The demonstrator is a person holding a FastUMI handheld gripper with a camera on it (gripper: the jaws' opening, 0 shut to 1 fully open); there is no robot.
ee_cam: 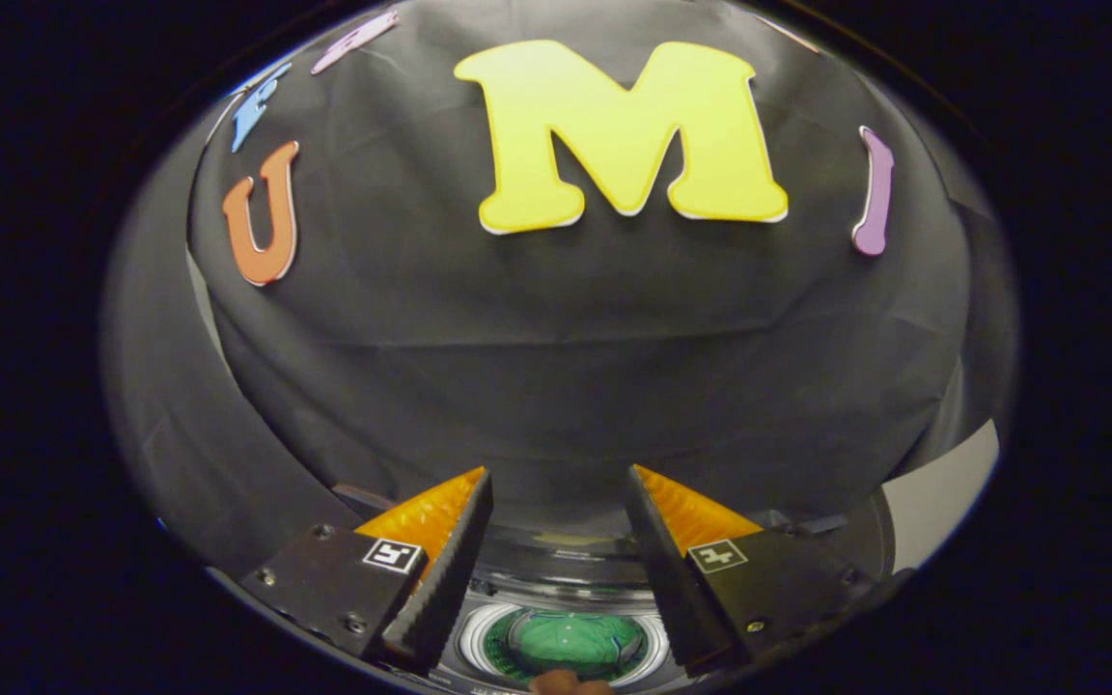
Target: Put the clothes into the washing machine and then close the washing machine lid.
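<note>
Gripper view, read left to right: your hand-held gripper (556,502) is released, its two fingers spread well apart with nothing between them. The left finger (440,569) and the right finger (672,569) frame an open gap, and both stand clear of any object.

Below and between the fingers lies the washing machine (556,603), seen from above: a round opening with a pale ring around it. Inside the drum sits green clothing (566,642), so the load appears, by my judgement, already in place. A small brownish shape shows at the nearest rim of the opening; I cannot tell what it is. The lid cannot be identified with certainty; a dark glossy band just beyond the opening may be part of it.

The step in hand is therefore likely the closing of the lid. You should tilt the fingers down to locate the lid's edge first, approach it squarely, keep the fingers out of the drum, and check that no cloth lies over the rim before lowering.
</note>
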